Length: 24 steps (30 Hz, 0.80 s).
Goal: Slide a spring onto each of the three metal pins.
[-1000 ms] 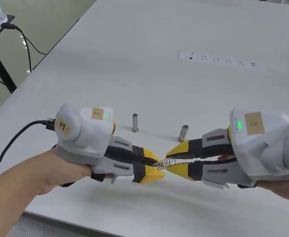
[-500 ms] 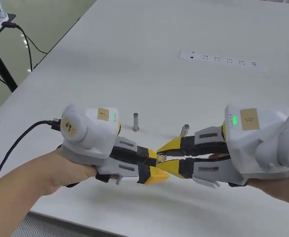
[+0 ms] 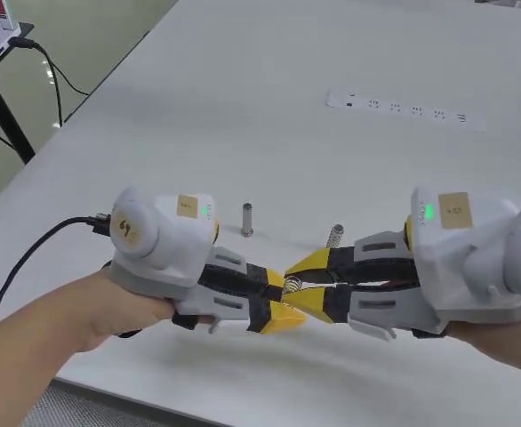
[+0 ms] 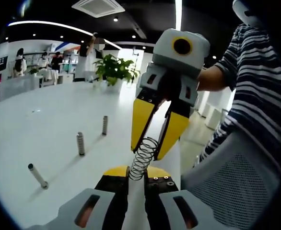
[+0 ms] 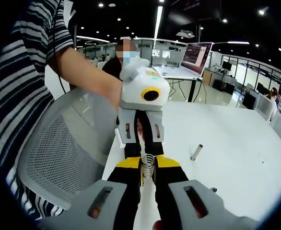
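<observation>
A small steel spring [image 3: 291, 286] spans the meeting yellow tips of both grippers, just above the table's near edge. My left gripper [image 3: 283, 298] comes from the left and is shut on one end of the spring [image 4: 143, 158]. My right gripper [image 3: 300, 283] faces it tip to tip, its jaws closed in on the other end of the spring [image 5: 149, 165]. A bare pin [image 3: 247, 220] stands behind the tips. A second pin [image 3: 334, 236] wears a spring. In the left gripper view I see the bare pin [image 4: 37, 176], the sprung pin [image 4: 80, 143] and a third pin [image 4: 104, 125] in a row.
A white power strip [image 3: 407, 110] lies far back on the white table [image 3: 243, 116]. A black cable [image 3: 29, 258] trails from my left gripper over the table's left edge. A mesh chair [image 5: 64, 148] and a person in a striped shirt [image 4: 255, 86] sit behind the grippers.
My right gripper has moved left, up against the left gripper's tips, and its jaws have narrowed onto the spring. Less of the spring shows between the tips.
</observation>
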Each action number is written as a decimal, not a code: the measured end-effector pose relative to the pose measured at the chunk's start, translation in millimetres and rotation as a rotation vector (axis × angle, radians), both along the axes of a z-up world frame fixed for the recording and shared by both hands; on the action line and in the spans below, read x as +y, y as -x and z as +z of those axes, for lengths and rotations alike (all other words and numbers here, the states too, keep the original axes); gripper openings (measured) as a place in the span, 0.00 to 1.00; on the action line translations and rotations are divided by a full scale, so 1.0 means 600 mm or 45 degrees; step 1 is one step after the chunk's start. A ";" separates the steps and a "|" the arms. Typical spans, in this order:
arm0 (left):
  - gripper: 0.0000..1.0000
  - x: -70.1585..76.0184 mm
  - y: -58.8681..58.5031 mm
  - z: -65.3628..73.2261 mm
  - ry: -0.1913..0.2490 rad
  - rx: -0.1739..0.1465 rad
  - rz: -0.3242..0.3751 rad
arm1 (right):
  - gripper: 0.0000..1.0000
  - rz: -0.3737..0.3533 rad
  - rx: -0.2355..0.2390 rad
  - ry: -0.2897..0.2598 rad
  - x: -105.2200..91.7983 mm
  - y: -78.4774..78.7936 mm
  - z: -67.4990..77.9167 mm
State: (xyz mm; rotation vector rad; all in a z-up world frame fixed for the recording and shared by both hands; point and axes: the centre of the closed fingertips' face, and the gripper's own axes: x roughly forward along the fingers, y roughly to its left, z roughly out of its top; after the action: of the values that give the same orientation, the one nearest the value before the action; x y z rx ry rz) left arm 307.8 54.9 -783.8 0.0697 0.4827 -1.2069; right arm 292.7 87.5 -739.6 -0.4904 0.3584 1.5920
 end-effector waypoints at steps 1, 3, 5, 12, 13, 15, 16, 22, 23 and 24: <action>0.04 -0.001 0.000 0.000 0.002 0.000 0.001 | 0.07 -0.001 0.001 0.000 0.000 0.000 0.000; 0.04 0.000 0.000 0.000 0.002 0.000 0.004 | 0.07 -0.009 0.009 0.001 0.000 0.000 0.000; 0.05 0.001 0.000 0.000 0.004 0.000 0.008 | 0.07 -0.015 0.013 0.001 0.000 0.000 0.000; 0.08 0.005 -0.006 0.002 -0.001 -0.011 0.039 | 0.07 -0.021 0.005 0.001 0.002 -0.001 0.003; 0.09 0.006 -0.007 0.002 -0.001 -0.011 0.044 | 0.07 -0.020 0.005 0.000 0.003 -0.001 0.004; 0.12 0.009 -0.010 0.002 -0.004 -0.013 0.058 | 0.07 -0.020 0.004 0.000 0.004 -0.001 0.004; 0.13 0.011 -0.011 0.002 -0.007 -0.013 0.065 | 0.07 -0.020 0.006 -0.001 0.004 0.000 0.005; 0.19 0.030 -0.016 0.002 -0.025 -0.018 0.108 | 0.07 -0.022 0.004 -0.004 0.006 -0.001 0.005; 0.19 0.035 -0.018 0.001 -0.032 -0.020 0.120 | 0.07 -0.023 -0.001 -0.004 0.007 -0.002 0.005; 0.20 0.037 -0.018 0.001 -0.034 -0.023 0.126 | 0.07 -0.022 -0.002 -0.005 0.008 -0.002 0.005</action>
State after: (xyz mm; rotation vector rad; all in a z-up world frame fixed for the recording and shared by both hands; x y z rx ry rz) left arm 318.9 76.9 -783.1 0.0786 0.4813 -1.1018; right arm 293.9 92.2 -736.7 -0.4843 0.3569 1.5753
